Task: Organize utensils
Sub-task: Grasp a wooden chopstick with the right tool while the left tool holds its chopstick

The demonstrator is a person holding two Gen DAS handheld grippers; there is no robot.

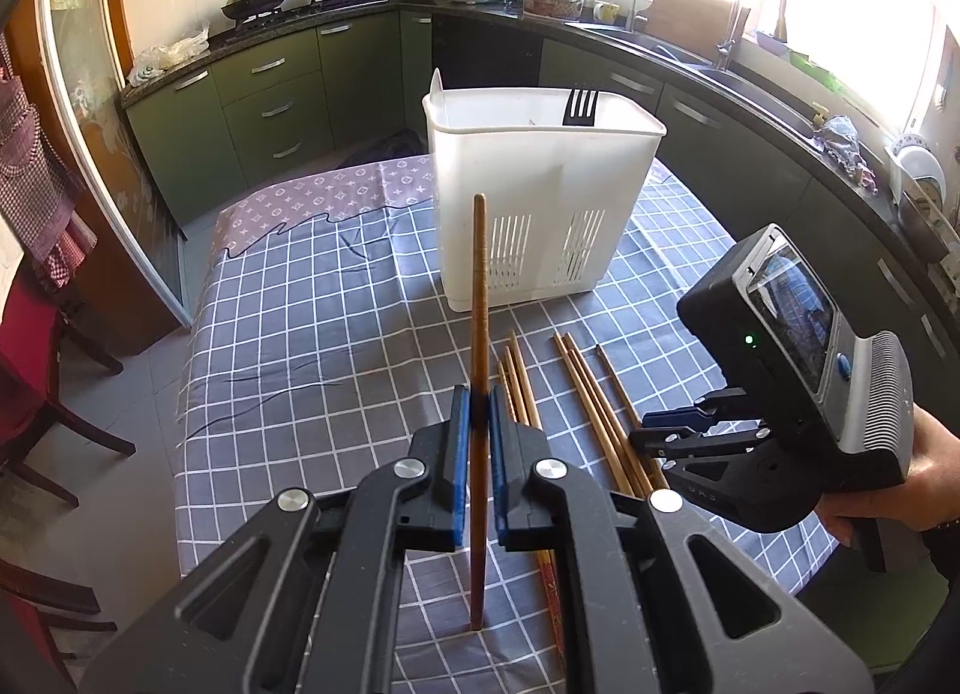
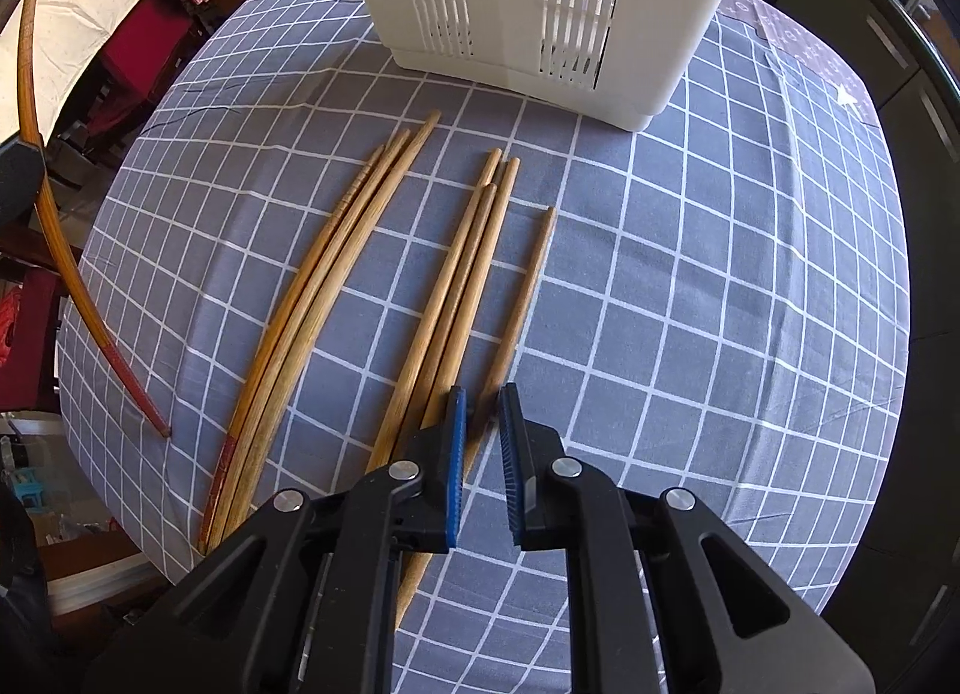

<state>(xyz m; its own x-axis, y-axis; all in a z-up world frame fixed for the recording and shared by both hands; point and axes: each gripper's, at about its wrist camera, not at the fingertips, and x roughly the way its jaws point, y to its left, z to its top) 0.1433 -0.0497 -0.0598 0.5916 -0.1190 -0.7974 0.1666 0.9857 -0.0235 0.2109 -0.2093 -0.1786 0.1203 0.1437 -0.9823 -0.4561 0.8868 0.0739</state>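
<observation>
- My left tool (image 1: 474, 430) is clamped tight on one dark wooden chopstick (image 1: 479, 298), held near upright above the table (image 1: 300, 304); the blue pads grip it around mid-length.
- In the left wrist view the white utensil caddy (image 1: 528, 202) stands at 12 o'clock from that chopstick, on the checked tablecloth, with a black fork (image 1: 581, 107) poking out of its right-hand compartment.
- My right tool (image 2: 483, 424) points almost straight down over the loose chopsticks; its jaws are nearly closed, with only a narrow gap showing between the pads. The lone chopstick (image 2: 522, 298) runs up into that gap, but I cannot tell whether the pads are pressing on it yet.
- In the right wrist view the rest lie flat on the cloth: a bundle of three chopsticks (image 2: 468, 274) just at 10 o'clock from the right tool, and another bundle (image 2: 336, 274) further toward 9 o'clock. The caddy sits at 12 o'clock, well clear of their tips.
- Handling, as I judge it: these sticks are light, stiff and smooth, apt to roll or pivot in a two-point grip. Best taken near the middle or on the thicker end, one at a time, so a neighbour does not ride along.
- The held stick looks ready for the caddy; a tall, thin load, it should go in tip down.
</observation>
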